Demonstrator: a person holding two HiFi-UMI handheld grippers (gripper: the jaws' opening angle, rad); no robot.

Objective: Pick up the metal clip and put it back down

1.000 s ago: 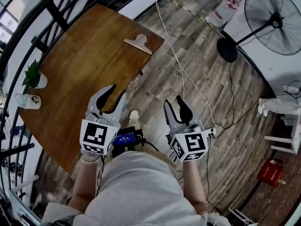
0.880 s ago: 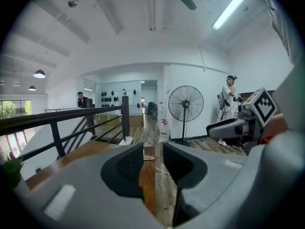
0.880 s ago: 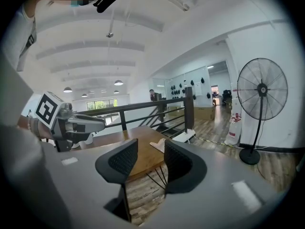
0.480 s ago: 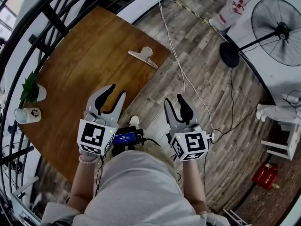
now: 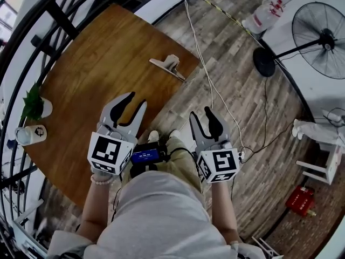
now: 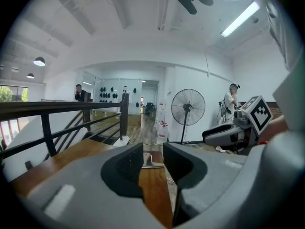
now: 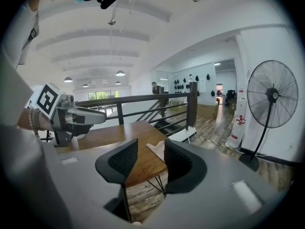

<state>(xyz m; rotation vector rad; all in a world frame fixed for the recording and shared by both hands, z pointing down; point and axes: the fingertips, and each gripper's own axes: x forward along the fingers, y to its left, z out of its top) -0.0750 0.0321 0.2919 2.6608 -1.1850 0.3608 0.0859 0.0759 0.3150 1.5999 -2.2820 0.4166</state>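
Observation:
The metal clip (image 5: 168, 67) lies flat near the far right corner of the brown wooden table (image 5: 97, 74). My left gripper (image 5: 135, 102) hovers over the table's near right edge, open and empty, well short of the clip. Through its jaws in the left gripper view (image 6: 152, 159) the clip (image 6: 148, 161) shows small and far ahead. My right gripper (image 5: 201, 115) is open and empty over the plank floor, off the table's right side. In the right gripper view (image 7: 150, 159) the clip (image 7: 156, 150) lies at the table corner beyond the jaws.
A small potted plant (image 5: 33, 102) and a white cup (image 5: 29, 134) stand at the table's left edge. A black railing (image 5: 32, 31) runs behind the table. A white cable (image 5: 207, 74) crosses the floor, and a standing fan (image 5: 321, 36) is at the right.
The table and clip have shifted lower in the head view, so the clip sits closer to both grippers. Both grippers stay open and empty.

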